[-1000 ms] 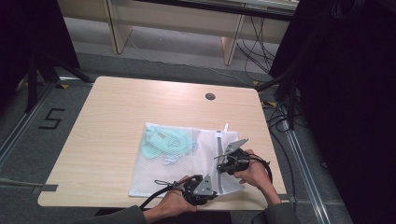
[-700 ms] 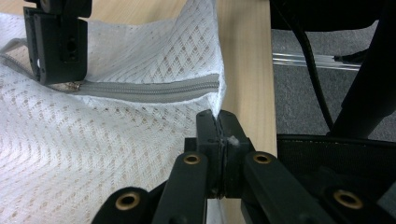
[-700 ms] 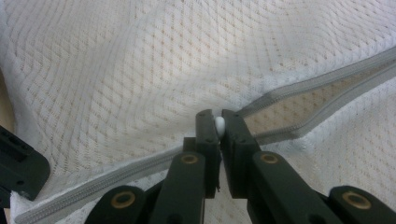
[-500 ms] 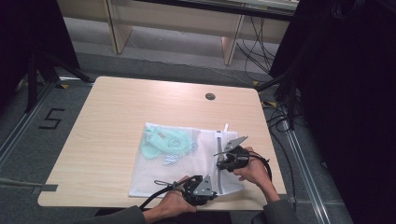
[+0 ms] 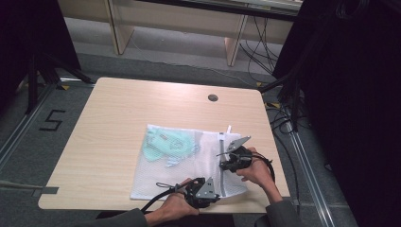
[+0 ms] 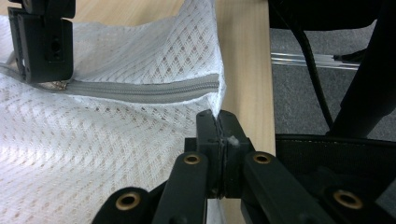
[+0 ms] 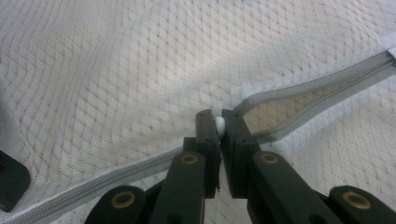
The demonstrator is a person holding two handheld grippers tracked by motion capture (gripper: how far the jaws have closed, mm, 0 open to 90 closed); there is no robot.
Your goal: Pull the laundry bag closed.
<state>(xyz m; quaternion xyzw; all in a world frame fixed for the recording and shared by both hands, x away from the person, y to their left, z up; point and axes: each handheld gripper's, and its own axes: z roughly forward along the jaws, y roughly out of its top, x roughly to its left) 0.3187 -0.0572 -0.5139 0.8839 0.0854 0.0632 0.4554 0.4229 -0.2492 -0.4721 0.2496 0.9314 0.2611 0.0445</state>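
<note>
Lying near the table's front right, the mesh bag holds teal clothing. Left gripper clamps the bag's corner. Right gripper pinches the white zipper pull on the grey zipper.

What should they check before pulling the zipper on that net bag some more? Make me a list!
1. Left gripper pinching the corner of the mesh bag: ok, jaws shut on the fabric at the end of the zipper.
2. Right gripper holding the white zipper pull: ok, the pull sits between its jaws.
3. Zipper state: part closed, part open. The right gripper view shows the tracks joined on one side of the pull and split on the other.
4. Green item inside, away from the zipper: ok.
5. Bag fully on the table: ok, but its corner is near the edge.
6. Mesh snagged in the teeth: cannot tell.
</note>
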